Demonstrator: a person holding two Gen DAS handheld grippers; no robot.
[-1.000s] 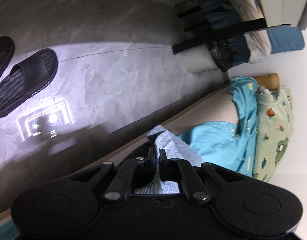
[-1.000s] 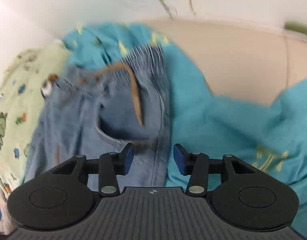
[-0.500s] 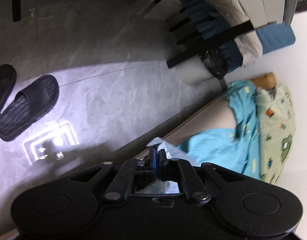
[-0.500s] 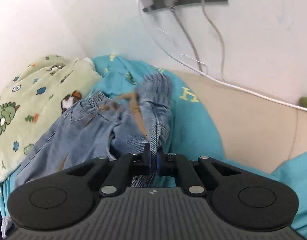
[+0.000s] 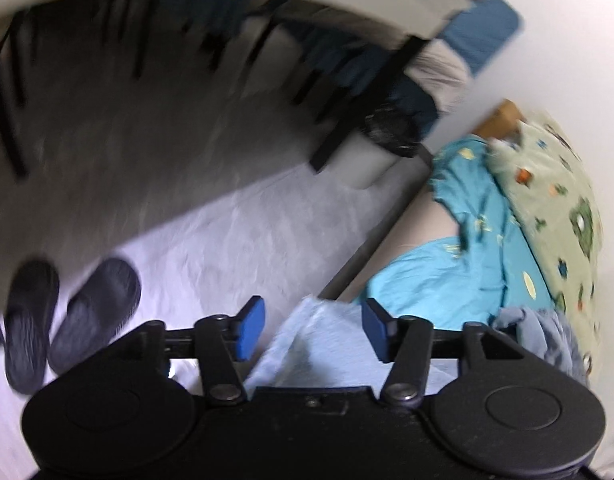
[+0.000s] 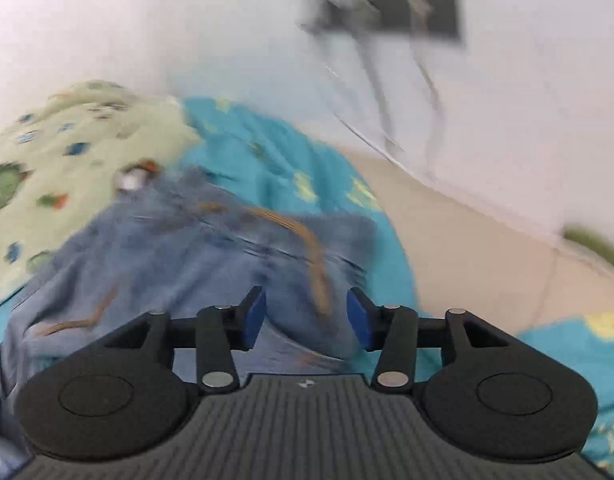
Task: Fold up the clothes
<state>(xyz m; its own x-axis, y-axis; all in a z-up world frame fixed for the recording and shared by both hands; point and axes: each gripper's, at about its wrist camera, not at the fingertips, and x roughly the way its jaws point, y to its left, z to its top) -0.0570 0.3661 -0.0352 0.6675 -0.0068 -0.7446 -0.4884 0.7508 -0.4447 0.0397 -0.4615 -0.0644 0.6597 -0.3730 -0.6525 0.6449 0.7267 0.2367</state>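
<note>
Both views are motion-blurred; I note only what reads clearly.

Largest in the left wrist view is the grey marbled floor (image 5: 179,208), lit in a pale band across the middle. Along its right edge runs the beige cushioned surface (image 6: 479,248) on which the clothes lie, set against a white wall (image 6: 187,32).

On that surface I see a turquoise garment with yellow print (image 5: 439,280) spread wide, and beside it, against the wall, a pale green fabric printed with small cartoon animals (image 6: 67,148).

The task item, blue denim jeans with tan stitching (image 6: 195,256), lies crumpled over the turquoise garment and touching the green fabric, directly ahead of the right gripper (image 6: 305,316). Its jaws stand apart, released; the denim sits beneath and between them, not pinched.

The left gripper (image 5: 313,330) is likewise spread wide and grips nothing. A light blue cloth (image 5: 319,344) lies under the gap between its fingers, at the edge of the surface.

Smaller items: a pair of black rubber slippers (image 5: 63,320) on the floor at lower left; a dark wall socket plate with plugs and trailing cables (image 6: 403,4) above the surface.
</note>
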